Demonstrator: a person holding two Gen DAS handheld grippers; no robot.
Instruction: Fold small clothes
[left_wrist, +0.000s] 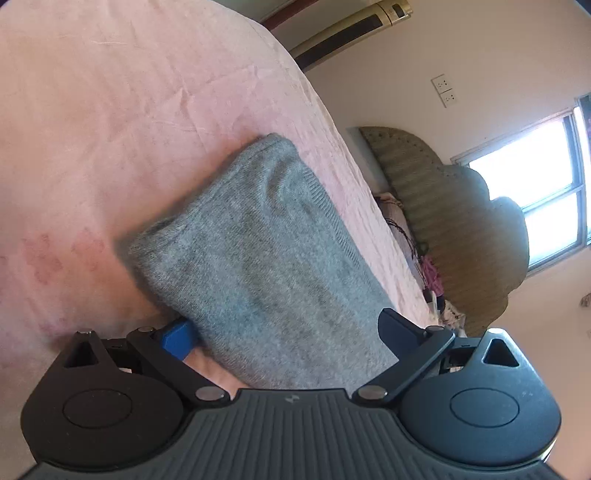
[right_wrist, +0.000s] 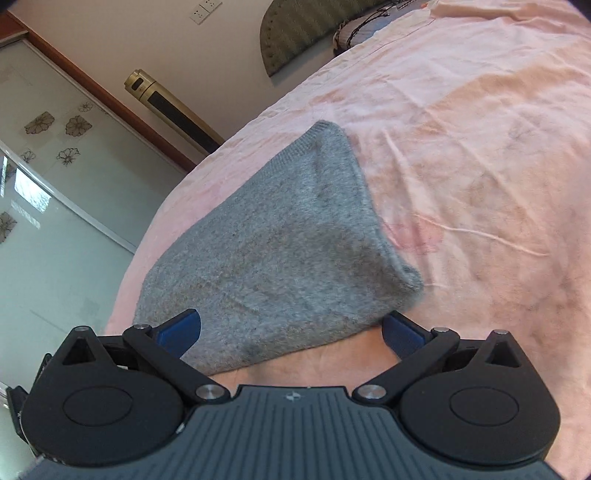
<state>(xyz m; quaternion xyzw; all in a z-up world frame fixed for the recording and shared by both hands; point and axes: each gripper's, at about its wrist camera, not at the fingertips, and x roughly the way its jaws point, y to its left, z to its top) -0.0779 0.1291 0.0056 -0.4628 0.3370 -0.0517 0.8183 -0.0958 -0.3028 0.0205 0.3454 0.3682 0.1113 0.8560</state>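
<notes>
Left wrist view: you are holding your left gripper (left_wrist: 286, 332) with its jaws spread wide apart, one on each side of the near end of the grey knitted garment (left_wrist: 258, 251), gripping nothing. The garment is lying folded on the pink bedsheet (left_wrist: 110, 110), reaching away from you toward the sheet's far edge. Your right gripper (right_wrist: 291, 330) is sitting with its jaws apart too, straddling the garment's (right_wrist: 273, 240) near edge on the bedsheet (right_wrist: 480, 166). Its blue fingertips (right_wrist: 181, 330) are flanking the knit.

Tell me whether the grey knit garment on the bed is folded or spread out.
Folded. The grey knit garment lies on the pink sheet as a compact, doubled block with a rounded fold edge; no sleeves are spread out.
</notes>
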